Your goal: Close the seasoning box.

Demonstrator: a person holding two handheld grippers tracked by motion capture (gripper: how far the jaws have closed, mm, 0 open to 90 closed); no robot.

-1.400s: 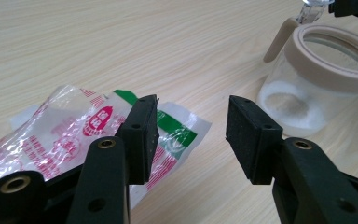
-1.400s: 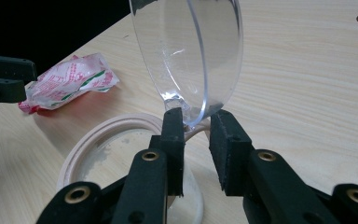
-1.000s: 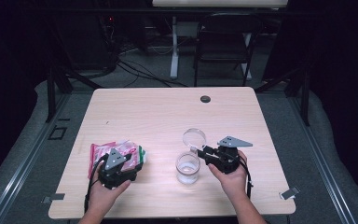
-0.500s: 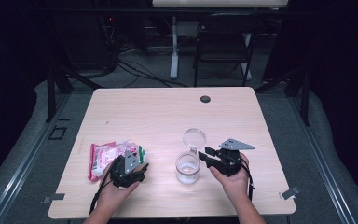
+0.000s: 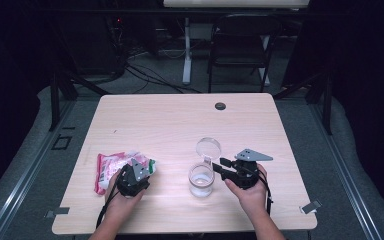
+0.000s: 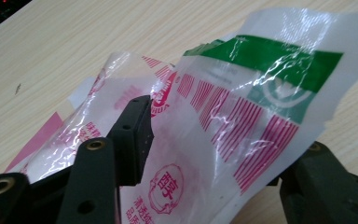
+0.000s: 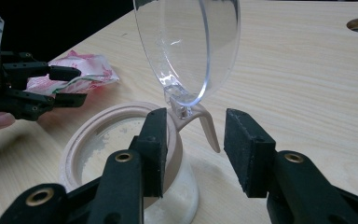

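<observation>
A clear packet printed in red and green (image 6: 242,107) lies on a small heap of packets (image 5: 111,169) at the table's front left. My left gripper (image 6: 223,135) (image 5: 128,174) straddles it. Its jaws have just been closing and the film sits between them, with the pads not pressing on it. A glass jar (image 5: 201,181) with a beige rim (image 7: 121,114) holds some white powder. Its clear lid (image 7: 191,46) stands swung up. My right gripper (image 7: 196,119) (image 5: 219,166) is open around the beige hinge tab (image 7: 208,133) without touching it, its jaws having just been opening.
The light wooden table (image 5: 180,120) has a dark cable hole (image 5: 220,106) near its far edge. A black chair (image 5: 240,45) and cables stand on the floor beyond. My left gripper (image 7: 77,86) appears beyond the jar in the right gripper view.
My left gripper has sunk a little onto the packets and its jaws have narrowed around the top one. The right hand and the jar have stayed put.
</observation>
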